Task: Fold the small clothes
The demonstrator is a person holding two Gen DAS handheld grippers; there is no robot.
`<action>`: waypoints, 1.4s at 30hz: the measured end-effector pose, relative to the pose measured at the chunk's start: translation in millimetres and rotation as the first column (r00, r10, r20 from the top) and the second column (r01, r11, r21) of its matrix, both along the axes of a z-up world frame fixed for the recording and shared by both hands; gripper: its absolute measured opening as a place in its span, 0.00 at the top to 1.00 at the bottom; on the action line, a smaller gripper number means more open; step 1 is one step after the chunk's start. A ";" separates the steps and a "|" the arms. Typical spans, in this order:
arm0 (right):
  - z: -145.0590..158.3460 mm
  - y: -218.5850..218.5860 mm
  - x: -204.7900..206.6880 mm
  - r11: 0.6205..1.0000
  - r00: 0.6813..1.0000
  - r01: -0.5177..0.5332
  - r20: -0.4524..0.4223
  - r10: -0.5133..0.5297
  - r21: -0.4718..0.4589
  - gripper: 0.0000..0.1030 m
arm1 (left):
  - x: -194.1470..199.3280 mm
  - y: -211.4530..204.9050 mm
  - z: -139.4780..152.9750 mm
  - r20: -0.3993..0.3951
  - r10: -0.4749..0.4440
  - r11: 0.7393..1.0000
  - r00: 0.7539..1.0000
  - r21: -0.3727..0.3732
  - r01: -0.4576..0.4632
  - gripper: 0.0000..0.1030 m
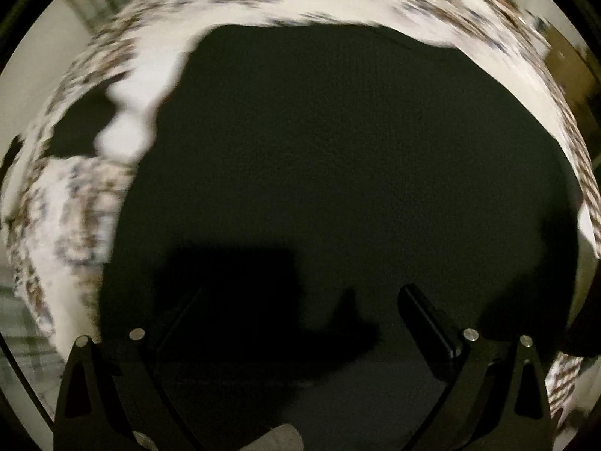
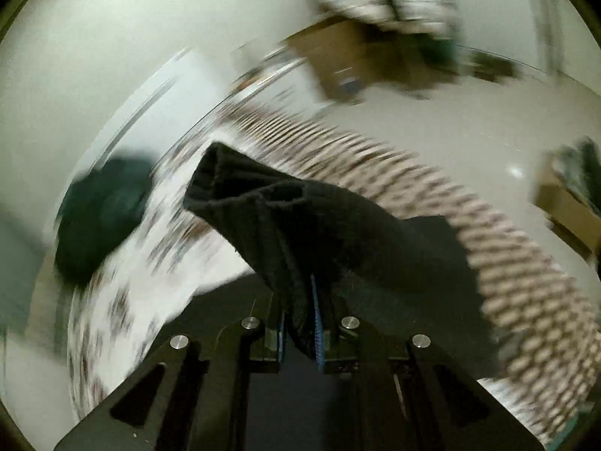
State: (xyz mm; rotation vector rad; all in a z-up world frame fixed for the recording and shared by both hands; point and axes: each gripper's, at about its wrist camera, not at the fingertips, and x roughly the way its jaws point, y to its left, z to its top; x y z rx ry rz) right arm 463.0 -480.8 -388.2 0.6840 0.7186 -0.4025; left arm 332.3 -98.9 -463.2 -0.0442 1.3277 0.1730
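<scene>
A black garment (image 1: 338, 173) lies spread on a white patterned cloth (image 1: 124, 86) and fills most of the left wrist view. My left gripper (image 1: 300, 300) is open just above it, its fingers (image 1: 428, 323) wide apart and empty. My right gripper (image 2: 300, 323) is shut on a bunched edge of the black garment (image 2: 285, 218), which rises up out of the jaws and sticks forward, lifted off the surface. The frames are blurred by motion.
The patterned cloth (image 2: 526, 282) covers the work surface and ends in a fringed edge at right. A dark green bundle (image 2: 101, 218) lies at the left of the cloth. Cardboard boxes (image 2: 338, 60) stand on the pale floor beyond.
</scene>
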 end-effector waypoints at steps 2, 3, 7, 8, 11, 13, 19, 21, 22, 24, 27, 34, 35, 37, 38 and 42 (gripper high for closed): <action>-10.6 73.4 41.8 0.992 0.992 -0.125 -0.018 0.125 0.005 0.88 | -4.2 42.7 5.8 0.011 0.042 0.999 0.999 0.018 -0.042 0.00; -19.6 104.5 57.0 0.985 0.984 -0.175 -0.032 0.174 -0.002 0.88 | -7.1 59.4 6.8 0.015 0.055 0.998 0.998 0.032 -0.056 0.00; -76.3 239.8 116.7 0.931 0.924 -0.364 -0.137 0.358 -0.022 0.88 | -8.5 119.1 0.4 0.006 0.111 0.990 0.994 0.084 -0.111 0.00; -99.2 259.9 122.7 0.915 0.901 -0.404 -0.180 0.396 -0.007 0.87 | -8.4 131.6 -3.5 -0.001 0.123 0.989 0.992 0.083 -0.122 0.00; -153.4 306.2 136.8 0.860 0.810 -0.498 -0.294 0.507 0.112 0.72 | -10.4 154.1 -11.4 -0.018 0.161 0.985 0.987 0.071 -0.159 0.00; -169.1 304.9 121.4 0.814 0.786 -0.518 -0.228 0.574 0.262 0.51 | -11.0 166.7 -9.7 -0.010 0.169 0.984 0.986 0.057 -0.168 0.00; -127.6 216.9 34.7 0.835 0.893 -0.401 -0.041 0.448 0.377 0.33 | 7.0 148.8 -1.1 0.011 0.156 0.987 0.988 -0.037 -0.155 0.00; -118.4 189.1 16.7 0.888 0.924 -0.328 -0.087 0.373 0.323 0.33 | 23.1 134.5 1.4 0.031 0.136 0.990 0.990 -0.050 -0.135 0.00; -120.1 175.3 10.3 0.913 0.933 -0.292 -0.125 0.338 0.284 0.33 | 31.1 128.6 1.9 0.036 0.133 0.990 0.990 -0.058 -0.131 0.00; -129.9 158.2 8.0 0.949 0.939 -0.224 -0.211 0.271 0.222 0.33 | 52.2 116.1 3.8 0.053 0.137 0.987 0.989 -0.093 -0.132 0.00; -157.6 148.3 14.6 0.957 0.917 -0.206 -0.301 0.261 0.201 0.33 | 83.6 93.7 4.1 0.075 0.095 0.993 0.993 -0.079 -0.089 0.00; -205.0 211.2 -52.8 0.889 0.778 -0.347 -0.438 0.451 0.300 0.33 | 120.4 49.3 -8.7 0.060 0.007 0.997 0.998 -0.071 -0.003 0.00; -205.9 212.1 -55.6 0.886 0.783 -0.332 -0.429 0.450 0.324 0.33 | 127.2 38.9 -16.6 0.051 -0.030 0.998 0.998 -0.049 0.032 0.00; -202.0 208.2 -74.5 0.889 0.811 -0.303 -0.398 0.429 0.343 0.33 | 135.2 28.0 -37.8 0.007 -0.082 0.996 0.997 0.042 0.081 0.00; -196.5 200.9 -83.5 0.900 0.826 -0.284 -0.393 0.405 0.330 0.33 | 137.8 29.5 -51.7 -0.029 -0.084 0.994 0.996 0.074 0.086 0.00; -163.5 164.8 -111.0 0.937 0.894 -0.191 -0.342 0.289 0.292 0.33 | 131.2 72.1 -70.3 -0.074 0.045 0.996 0.996 -0.068 -0.050 0.00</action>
